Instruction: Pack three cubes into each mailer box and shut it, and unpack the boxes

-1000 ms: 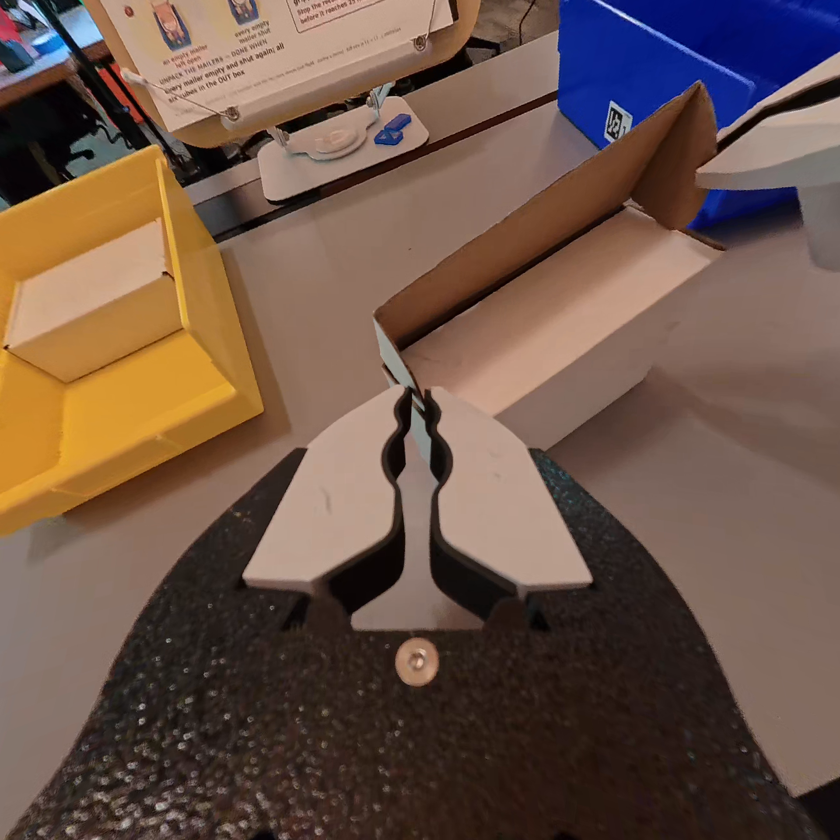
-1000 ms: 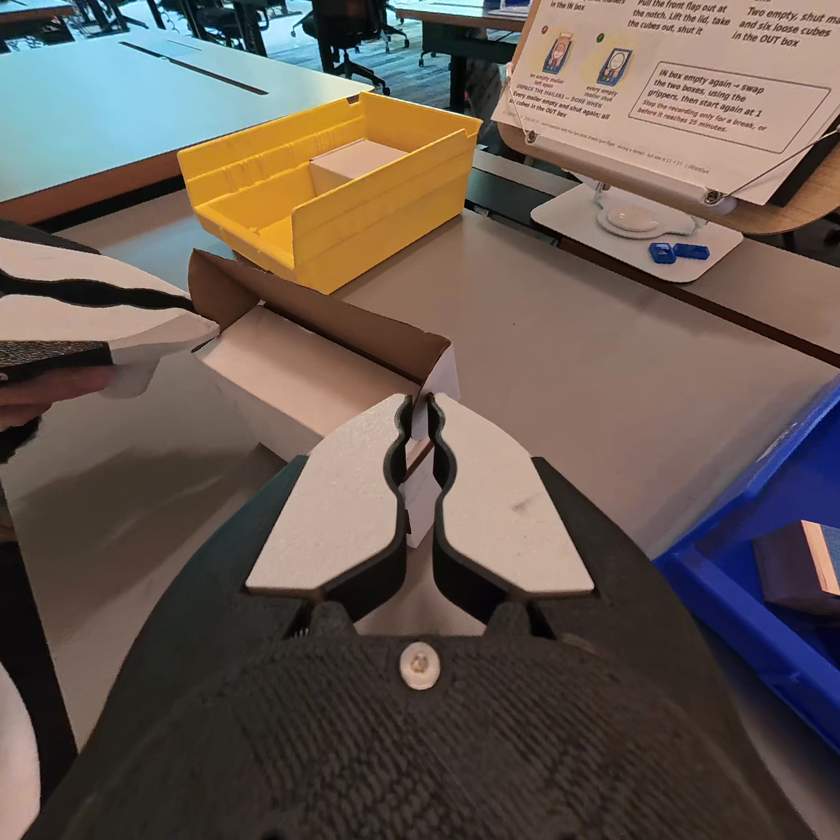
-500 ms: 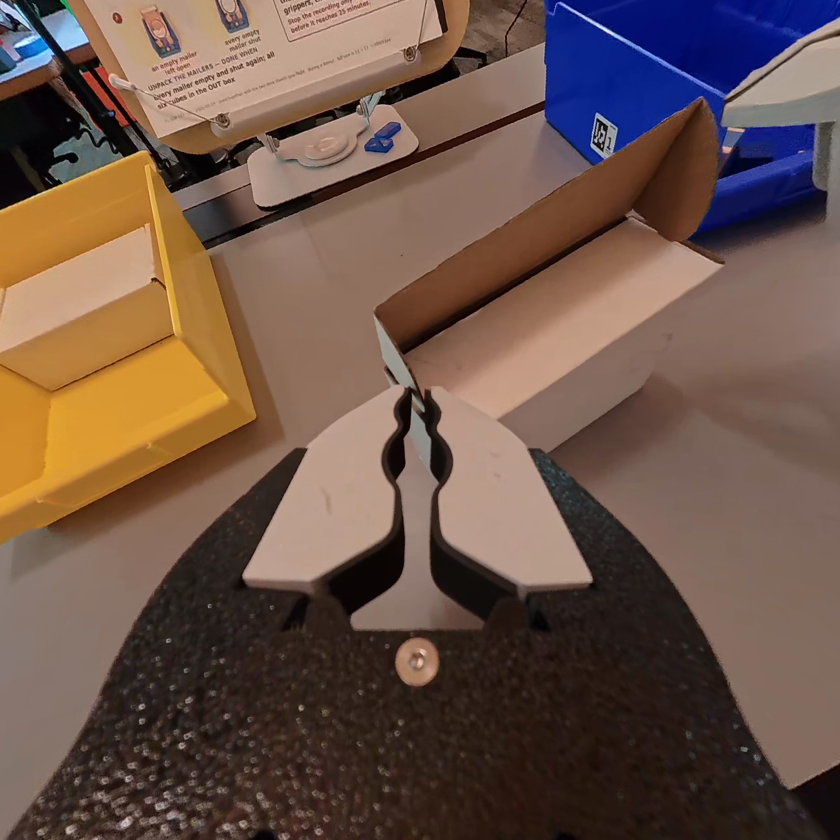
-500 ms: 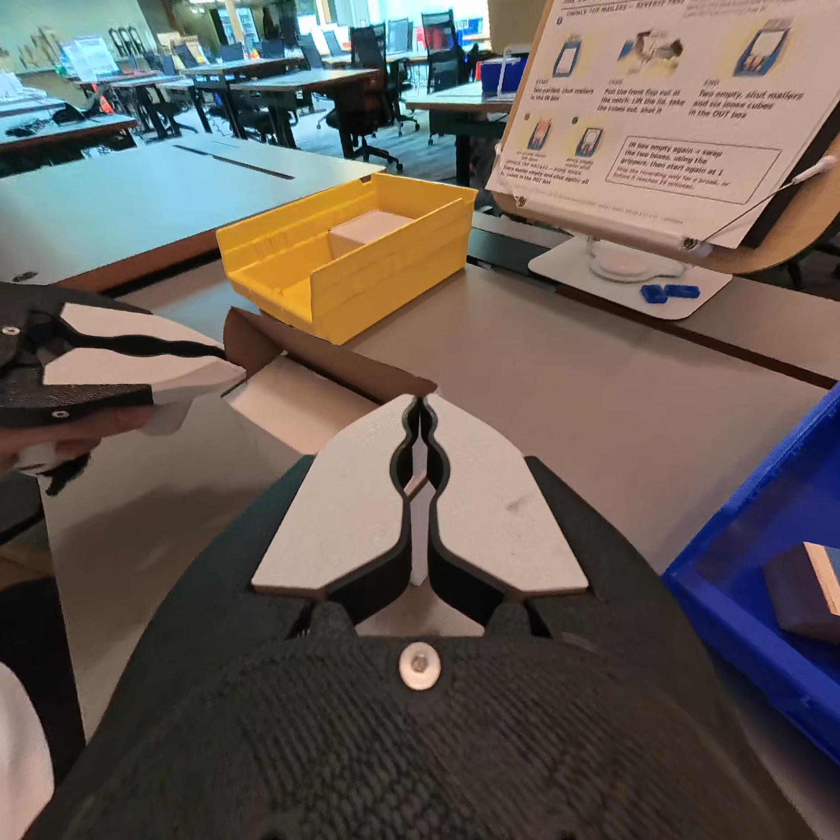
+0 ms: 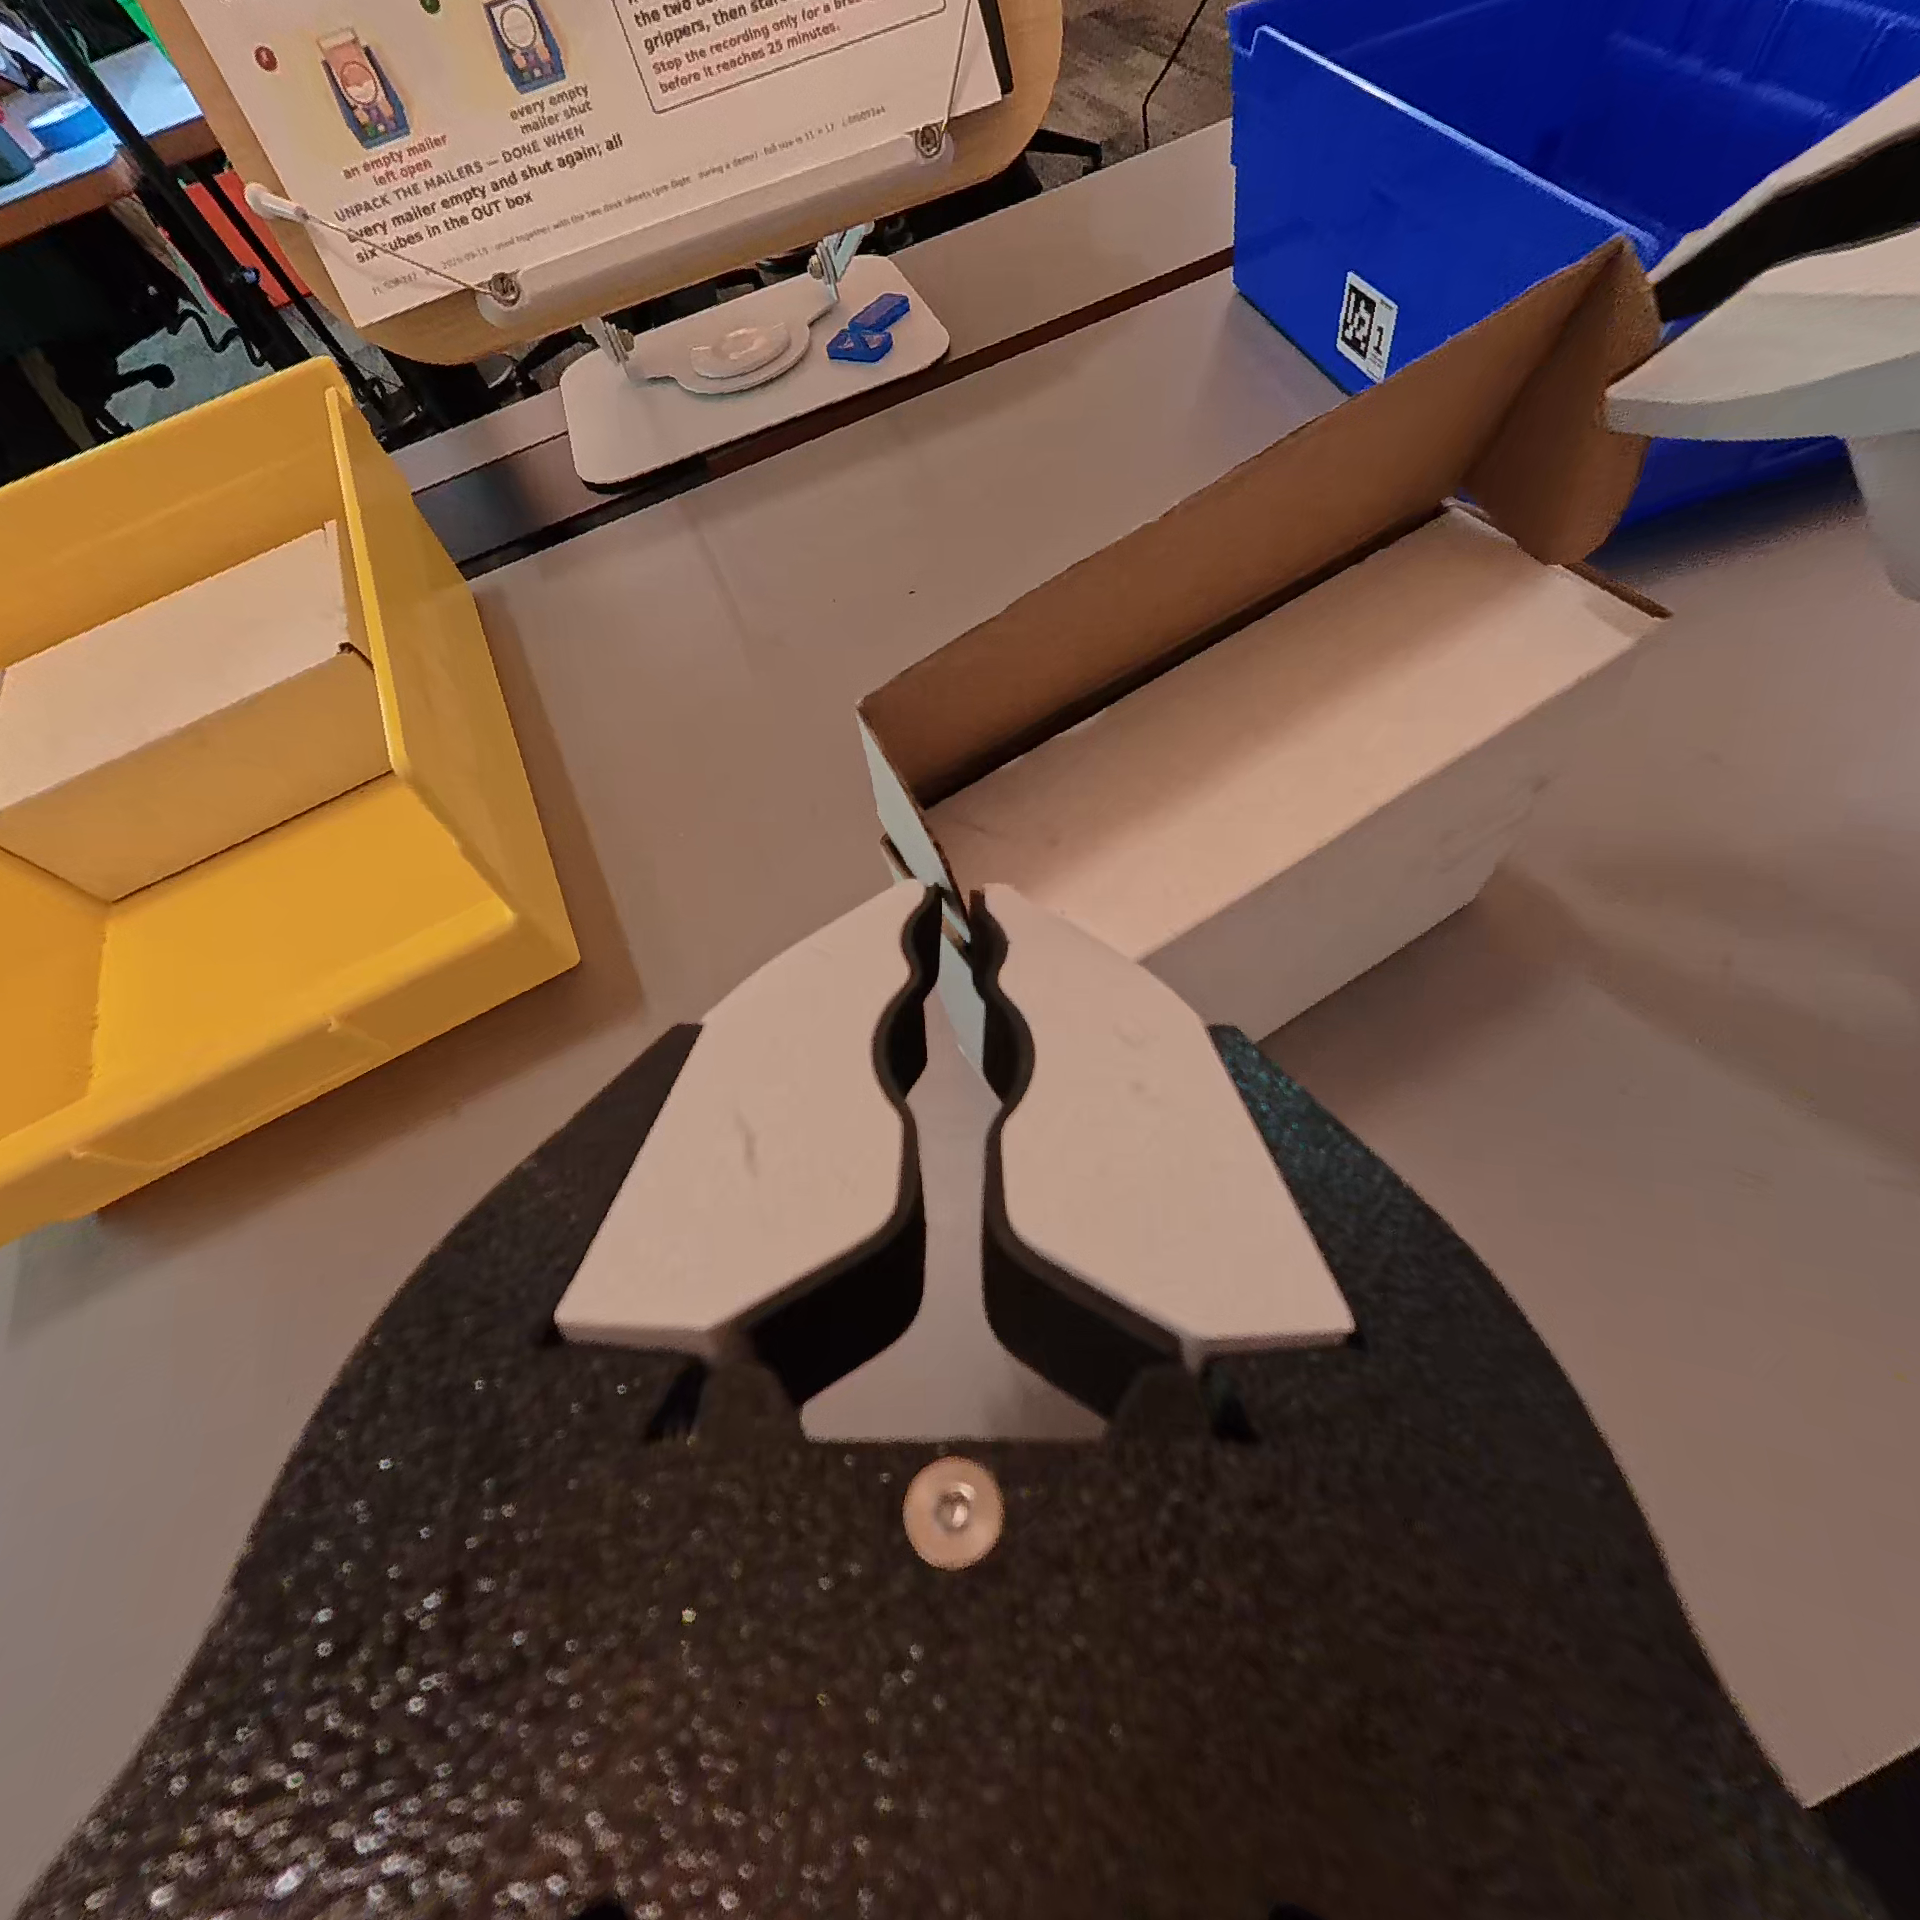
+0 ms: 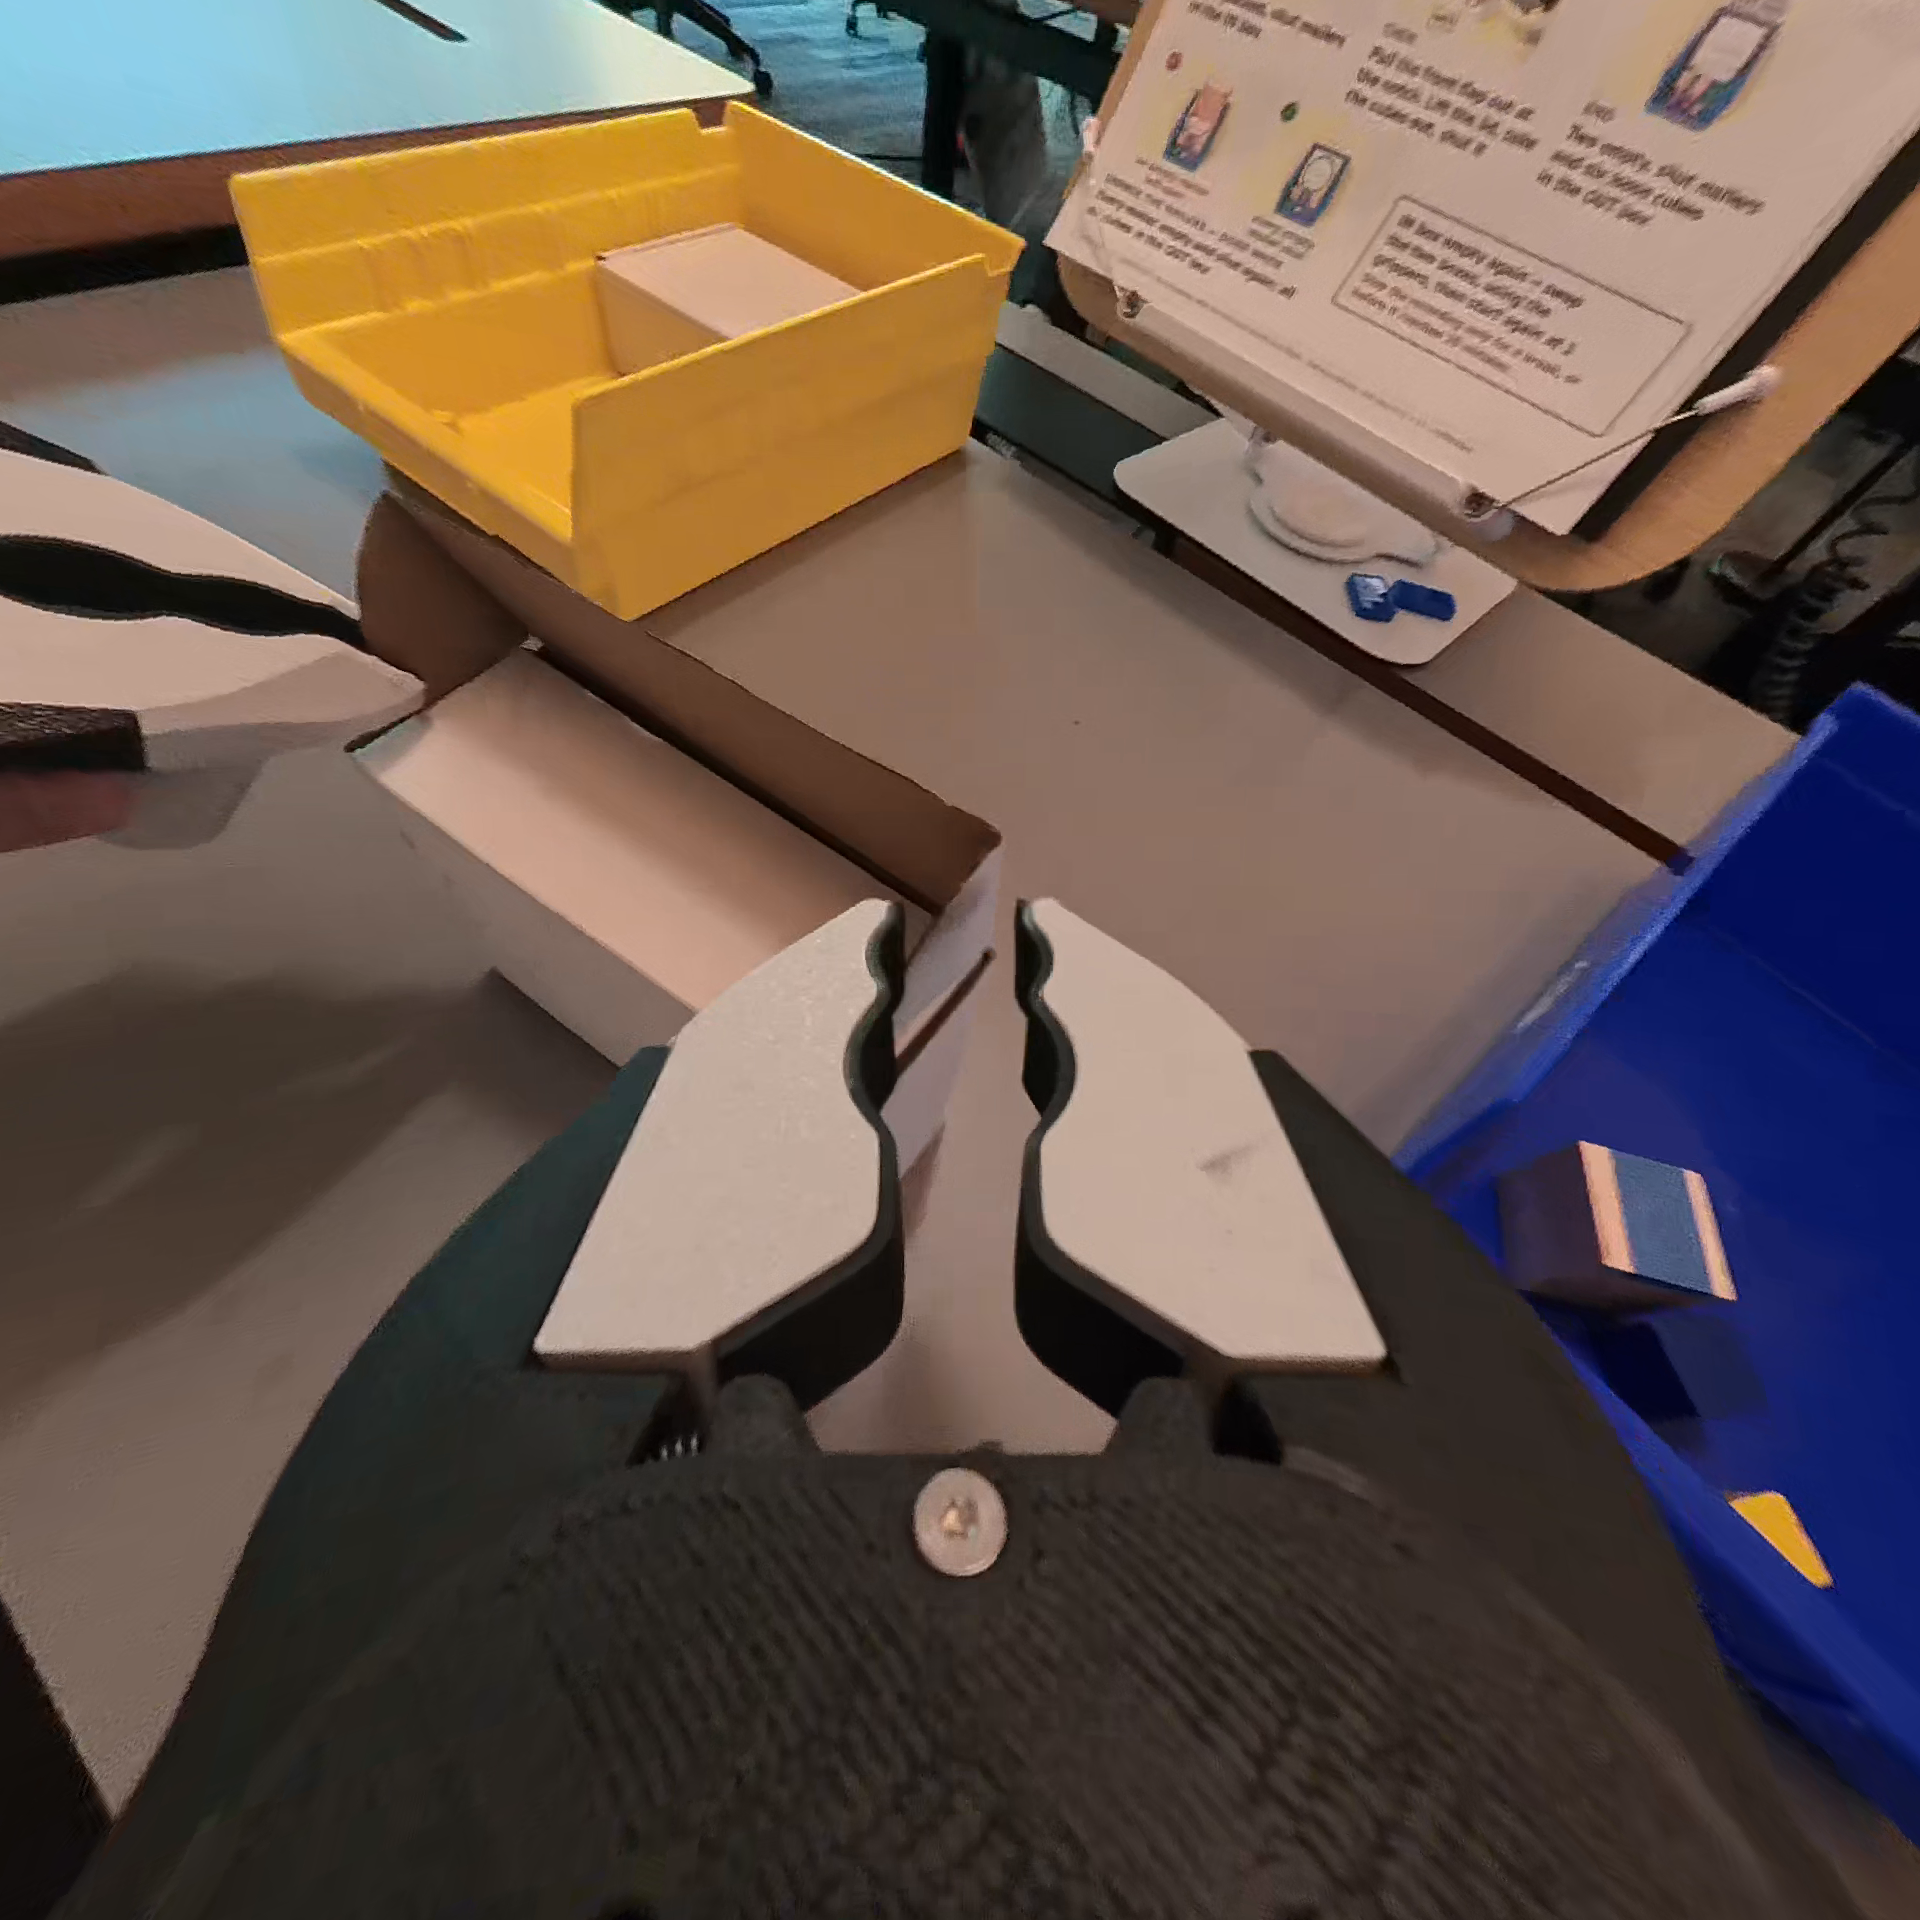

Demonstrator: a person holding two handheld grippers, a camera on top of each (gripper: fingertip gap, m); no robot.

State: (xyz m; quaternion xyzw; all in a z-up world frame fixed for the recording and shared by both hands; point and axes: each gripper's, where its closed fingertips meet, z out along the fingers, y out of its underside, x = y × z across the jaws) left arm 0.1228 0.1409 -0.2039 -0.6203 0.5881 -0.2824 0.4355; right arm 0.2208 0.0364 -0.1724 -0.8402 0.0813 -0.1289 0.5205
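- Step in hand, as I judge it: closing a mailer [image 5: 1278,769] on the table [image 5: 1558,1195]. Its white lid lies nearly flat over the body, while the brown front flap stands up along the far edge with an ear raised at each end.
- The left gripper [image 5: 954,914] is clamped on the near-end ear, the thin card pinched between its fingertips.
- The right gripper [image 6: 956,925] stands with its jaws parted around the opposite ear; the card sits in the gap close to the left finger [image 6: 748,1122], and I see no squeeze on it.
- In the left wrist view the right gripper's tips reach the far ear from the right, touching or just beside it.
- The next move likely calls for folding both ears inward and tucking the front flap down into the body; the ends should go together so the lid does not spring up or skew.
- The mailer lies between the two grippers, one at each short end.
- A second mailer [image 6: 717,291], closed, sits in the yellow bin [image 6: 727,457] beyond the left end.
- The blue bin [image 6: 1714,1091] by the right gripper holds a cube [image 6: 1616,1236].
- An instruction stand [image 6: 1455,260] is behind.
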